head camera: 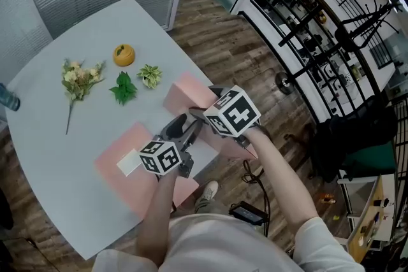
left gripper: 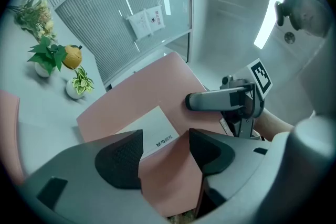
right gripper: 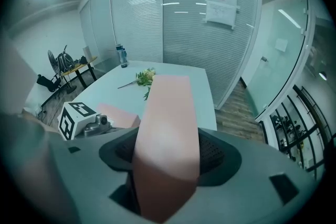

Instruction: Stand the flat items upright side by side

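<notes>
A flat pink box [head camera: 185, 95] lies tilted at the table's right edge, and both grippers are on it. In the left gripper view its face [left gripper: 147, 97] carries a white label [left gripper: 152, 131]. My left gripper [left gripper: 165, 157] is shut on its near corner. My right gripper [head camera: 213, 102] is shut on its narrow edge [right gripper: 168, 123], which fills the gap between the pads. That gripper also shows in the left gripper view [left gripper: 220, 99], at the box's right side. A second pink box [head camera: 121, 178] with a white label [head camera: 129, 162] lies flat by the front edge.
On the white table [head camera: 57, 137] are a dried flower bunch [head camera: 80, 79], an orange ornament [head camera: 124, 55], a green leafy plant [head camera: 124, 89] and a small variegated plant [head camera: 150, 75]. A bottle [head camera: 7, 99] stands at the far left. Wooden floor [head camera: 217, 41] lies beyond the right edge.
</notes>
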